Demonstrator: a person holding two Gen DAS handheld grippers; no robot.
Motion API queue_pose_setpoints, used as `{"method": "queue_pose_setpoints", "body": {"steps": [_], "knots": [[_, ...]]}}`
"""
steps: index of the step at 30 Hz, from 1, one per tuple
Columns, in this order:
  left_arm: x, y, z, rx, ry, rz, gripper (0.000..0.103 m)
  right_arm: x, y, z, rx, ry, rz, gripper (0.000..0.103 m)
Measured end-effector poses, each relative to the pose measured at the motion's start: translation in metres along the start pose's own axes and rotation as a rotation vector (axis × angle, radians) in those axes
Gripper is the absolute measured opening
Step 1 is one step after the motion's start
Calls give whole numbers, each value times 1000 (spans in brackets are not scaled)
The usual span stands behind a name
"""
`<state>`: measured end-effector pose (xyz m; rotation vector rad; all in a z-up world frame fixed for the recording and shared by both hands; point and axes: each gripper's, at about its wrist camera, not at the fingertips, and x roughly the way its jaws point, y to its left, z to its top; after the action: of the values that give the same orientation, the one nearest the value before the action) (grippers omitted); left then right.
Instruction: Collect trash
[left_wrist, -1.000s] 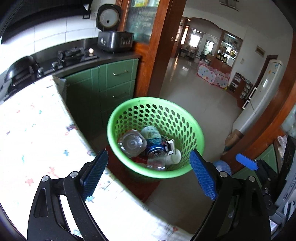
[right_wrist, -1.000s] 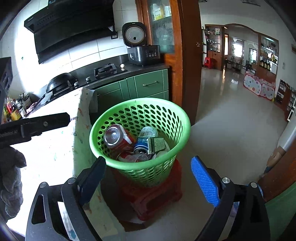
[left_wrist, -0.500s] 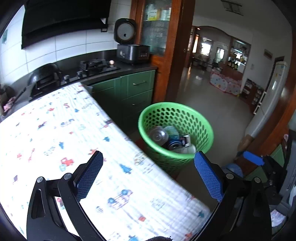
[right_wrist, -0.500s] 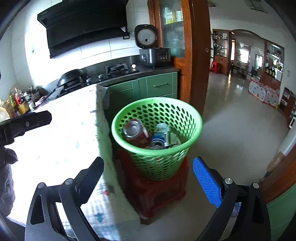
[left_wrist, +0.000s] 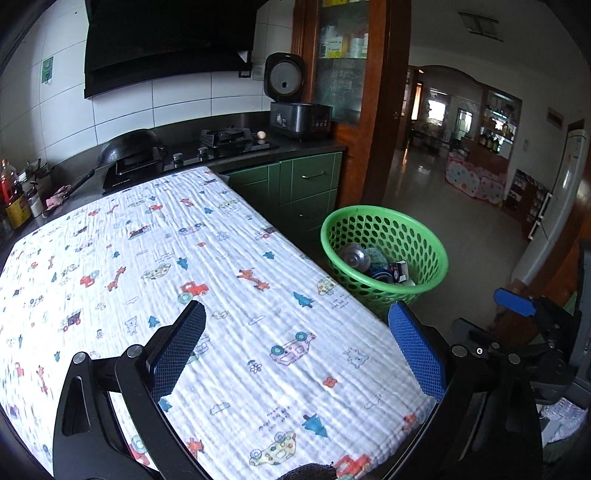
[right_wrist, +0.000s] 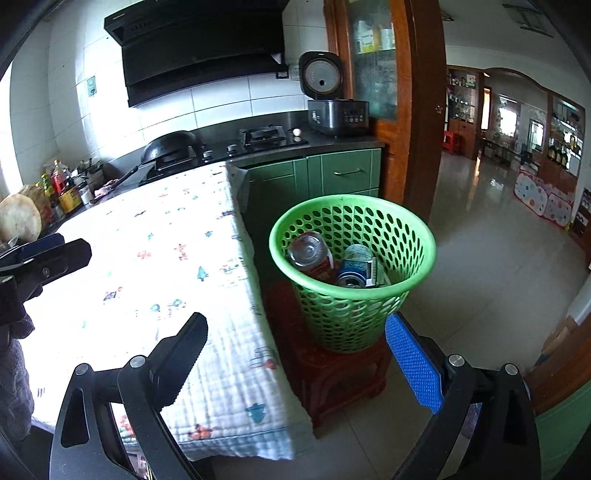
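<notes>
A: Trash, left wrist view: cans and a carton lie in the green basket (left_wrist: 384, 254), ahead and to the right of the left hand-held gripper (left_wrist: 295, 343). Its jaws have just spread wide, nothing between them, above the cloth-covered worktop (left_wrist: 184, 258).

B: Right wrist view: right hand-held gripper (right_wrist: 295, 347), jaws likewise just opened, empty. Basket ahead on a red stool (right_wrist: 332, 373). Drop-off step looks done; next, seek remaining trash — none shows.

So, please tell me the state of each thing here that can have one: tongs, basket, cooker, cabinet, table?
left tongs: open, nothing between them
right tongs: open, nothing between them
green basket: upright on a red stool, holding cans
rice cooker: lid up
green cabinet drawer: closed
table cloth: spread flat, no trash on it
</notes>
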<state>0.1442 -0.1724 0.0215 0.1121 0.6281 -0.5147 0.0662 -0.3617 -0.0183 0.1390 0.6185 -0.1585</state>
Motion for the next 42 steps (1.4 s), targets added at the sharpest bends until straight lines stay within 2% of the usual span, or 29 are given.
{"method": "queue_pose_setpoints", "body": {"steps": [13, 23, 42], "knots": [[-24, 21, -29, -35, -17, 80, 98, -9, 17, -3, -28, -7, 11, 94], [-43, 30, -36, -53, -49, 129, 98, -14, 25, -7, -29, -5, 30, 94], [-52, 30, -46, -40, -57, 157, 98, -16, 29, -9, -30, 1, 57, 94]]}}
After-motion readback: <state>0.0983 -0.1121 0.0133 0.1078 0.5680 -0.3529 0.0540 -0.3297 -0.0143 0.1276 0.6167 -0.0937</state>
